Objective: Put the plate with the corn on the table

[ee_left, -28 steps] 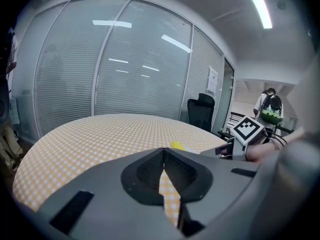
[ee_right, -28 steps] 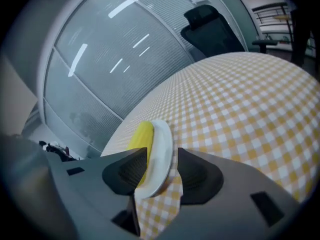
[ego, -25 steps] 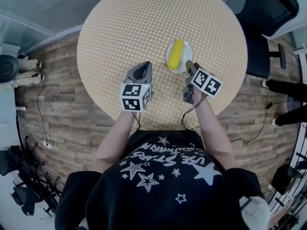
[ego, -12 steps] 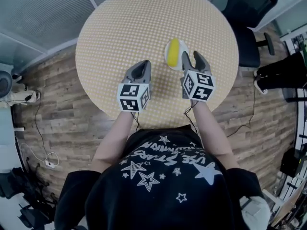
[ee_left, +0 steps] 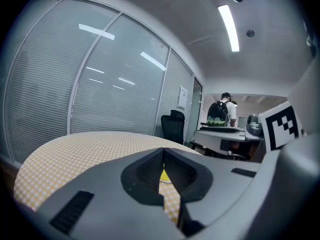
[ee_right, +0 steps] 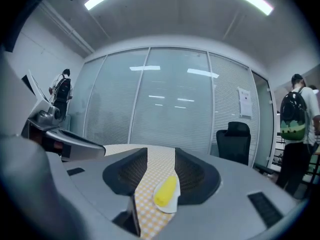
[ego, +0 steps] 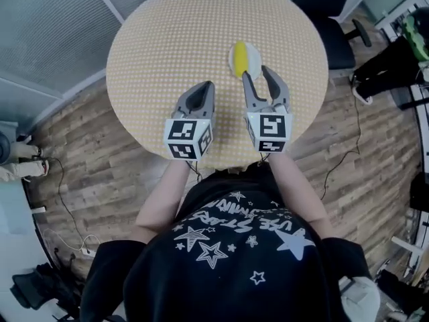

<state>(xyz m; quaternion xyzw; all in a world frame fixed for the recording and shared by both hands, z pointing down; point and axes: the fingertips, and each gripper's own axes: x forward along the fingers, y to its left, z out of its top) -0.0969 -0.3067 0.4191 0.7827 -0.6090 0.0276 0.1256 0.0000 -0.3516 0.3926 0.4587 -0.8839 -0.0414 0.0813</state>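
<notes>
A small white plate with a yellow corn cob on it rests on the round table, far right of middle. My right gripper hovers just behind the plate, open and holding nothing. In the right gripper view the corn and the plate lie on the cloth ahead, between the spread jaws of the right gripper. My left gripper hangs over the table's near left part, shut and empty. The left gripper shows only a sliver of corn through its jaws.
A yellow checked cloth covers the table. A black office chair stands at the far right, with dark bags on the wooden floor beyond it. Glass walls with blinds lie behind. A person with a backpack stands off to the right.
My right gripper has drawn back from the plate's edge toward the person, straightened, and now stands open. The plate with the corn stays on the table. The left gripper has barely moved.
</notes>
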